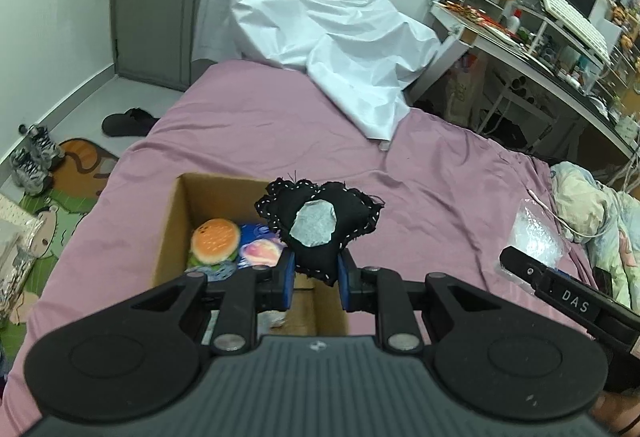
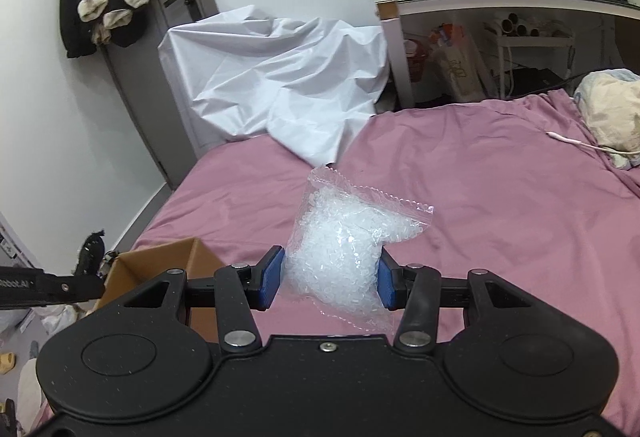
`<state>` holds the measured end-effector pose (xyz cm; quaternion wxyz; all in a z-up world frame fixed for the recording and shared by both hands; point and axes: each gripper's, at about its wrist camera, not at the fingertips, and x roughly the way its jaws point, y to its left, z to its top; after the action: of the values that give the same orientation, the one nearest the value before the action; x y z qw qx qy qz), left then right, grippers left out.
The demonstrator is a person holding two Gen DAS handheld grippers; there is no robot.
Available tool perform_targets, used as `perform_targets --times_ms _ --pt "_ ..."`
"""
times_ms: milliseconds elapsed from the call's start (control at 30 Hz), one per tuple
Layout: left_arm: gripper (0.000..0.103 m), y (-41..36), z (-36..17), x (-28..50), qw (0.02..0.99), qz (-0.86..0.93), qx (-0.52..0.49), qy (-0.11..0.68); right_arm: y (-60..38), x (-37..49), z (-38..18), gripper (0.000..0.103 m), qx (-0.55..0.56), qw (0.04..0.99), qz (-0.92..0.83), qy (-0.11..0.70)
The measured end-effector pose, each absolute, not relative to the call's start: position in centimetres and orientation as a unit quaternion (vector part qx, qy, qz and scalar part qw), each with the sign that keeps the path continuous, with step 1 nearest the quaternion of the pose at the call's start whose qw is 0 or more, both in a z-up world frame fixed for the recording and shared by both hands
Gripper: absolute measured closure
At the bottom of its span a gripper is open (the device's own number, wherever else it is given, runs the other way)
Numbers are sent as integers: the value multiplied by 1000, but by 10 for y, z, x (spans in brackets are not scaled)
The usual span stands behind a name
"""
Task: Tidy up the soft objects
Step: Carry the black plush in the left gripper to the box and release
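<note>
My left gripper (image 1: 316,271) is shut on a black stitched cushion (image 1: 316,225) with a grey round patch, held above the right side of an open cardboard box (image 1: 176,225) on the pink bed. Inside the box lie a plush burger (image 1: 215,241) and a pink and blue soft toy (image 1: 259,251). My right gripper (image 2: 328,279) is shut on a clear plastic bag of white pellets (image 2: 344,245), held above the bed. The box corner (image 2: 160,261) shows at the lower left of the right wrist view. The right gripper's finger (image 1: 560,289) and the bag (image 1: 536,233) appear at the left view's right edge.
A crumpled white sheet (image 1: 320,37) drapes over the far end of the pink bed (image 1: 280,129). A cluttered desk (image 1: 540,49) stands to the right, with a patterned pillow (image 1: 592,205) near it. Shoes (image 1: 32,161) and a rug lie on the floor at left.
</note>
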<state>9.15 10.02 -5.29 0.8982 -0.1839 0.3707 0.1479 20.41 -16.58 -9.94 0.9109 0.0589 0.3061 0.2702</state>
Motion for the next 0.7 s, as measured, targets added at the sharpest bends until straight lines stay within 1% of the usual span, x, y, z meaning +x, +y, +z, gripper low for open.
perform_targets --times_ms 333,500,600,667,700 --pt "82 120 -73 70 888 131 -220 381 -124 179 -94 56 49 900 304 310" --pt "77 122 -82 67 882 109 -242 390 -109 172 -90 56 47 898 311 307" --pt "65 127 -89 66 870 98 -267 402 -101 170 -89 56 44 897 315 308" --pt "53 133 -91 63 867 105 -277 402 -95 168 -88 56 43 895 318 310" --pt "51 135 -90 61 867 111 -279 397 -92 167 -87 56 42 894 320 310"
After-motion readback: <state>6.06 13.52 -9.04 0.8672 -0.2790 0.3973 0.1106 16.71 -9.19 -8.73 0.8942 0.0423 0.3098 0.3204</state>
